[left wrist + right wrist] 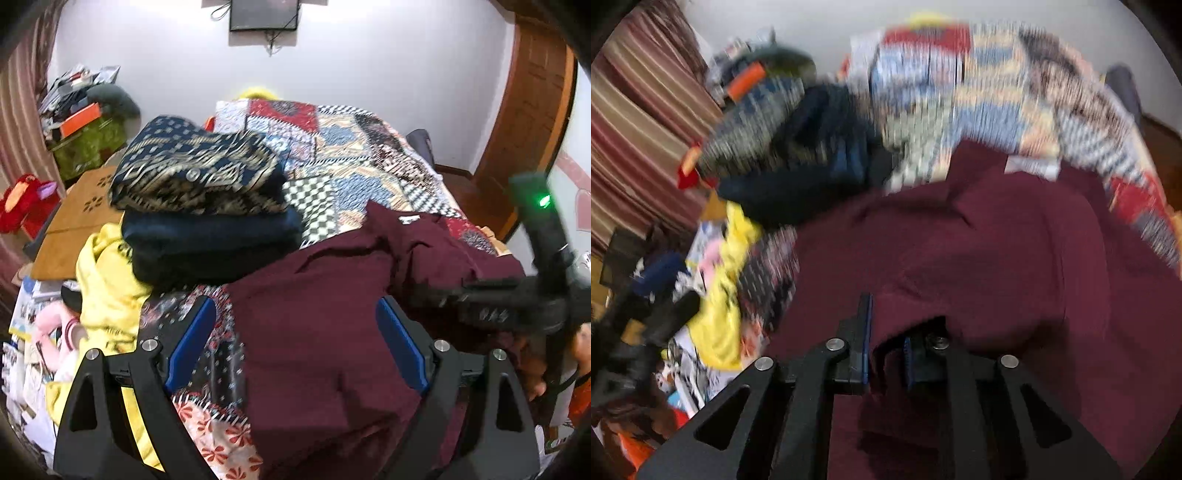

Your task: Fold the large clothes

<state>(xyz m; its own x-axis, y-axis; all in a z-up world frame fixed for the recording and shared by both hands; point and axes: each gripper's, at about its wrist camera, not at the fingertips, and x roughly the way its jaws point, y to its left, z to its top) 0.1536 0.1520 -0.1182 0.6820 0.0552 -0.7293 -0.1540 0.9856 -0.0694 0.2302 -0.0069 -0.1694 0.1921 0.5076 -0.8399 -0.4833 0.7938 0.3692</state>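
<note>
Bed: a bed covered by a multicoloured patchwork quilt [351, 147] of checks, florals and red panels fills the middle of both of your views and carries all the clothes.
Garment: the large maroon cloth garment [325, 302] lies spread on the near part of the quilt, directly under both of your tools, with a small white label [408, 218] showing near its far edge. In the right wrist view it fills the lower centre, creased and partly bunched.
Folded stack: to the left of the garment on the bed sits a folded navy-and-gold patterned cloth [195, 170] on top of a folded plain dark navy piece [210, 240]; the stack's near edge sits just beside the maroon cloth.
Yellow garment: a crumpled yellow garment [110, 295] hangs off the left edge of the bed, below the stack.
Left hand-held gripper: your left hand-held gripper [295, 347] hangs over the maroon cloth with its blue-padded fingers [192, 343] spread wide apart; nothing is clamped between them.
Right hand-held gripper: your right hand-held gripper [886, 347] has its blue pads close together with a narrow gap, and a fold of the maroon garment runs down into that gap; the picture is blurred, so you cannot tell whether the pads press on the cloth. From the left wrist view this black tool [517, 295] appears at the right, over the garment's right side.
</note>
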